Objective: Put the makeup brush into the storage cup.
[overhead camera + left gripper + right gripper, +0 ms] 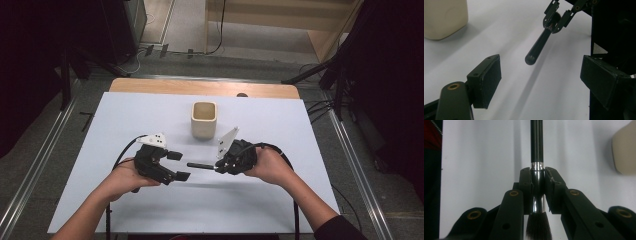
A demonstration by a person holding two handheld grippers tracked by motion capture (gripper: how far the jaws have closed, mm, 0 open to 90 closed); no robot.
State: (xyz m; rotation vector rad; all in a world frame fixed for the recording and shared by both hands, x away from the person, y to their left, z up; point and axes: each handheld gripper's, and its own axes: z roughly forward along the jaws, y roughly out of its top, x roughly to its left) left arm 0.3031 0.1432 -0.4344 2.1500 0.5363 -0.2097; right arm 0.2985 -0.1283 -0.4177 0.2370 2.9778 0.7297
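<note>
Forearms reach in from the near edge of the table, each hand carrying a gripper. Closest in the right gripper view, dark bristles sit just behind the jaws, and the right gripper is clamped on the shiny metal ferrule of a makeup brush — its black handle runs straight out ahead over the white table cover. From the high view, that brush is held level above the table, handle end pointing toward the left gripper. The left gripper's jaws stand wide apart with nothing between them; in its own view the brush handle's rounded end hangs just beyond and between the two pads, not touching either. A cream square cup stands upright farther back on the table — behind both grippers, roughly midway between them.
</note>
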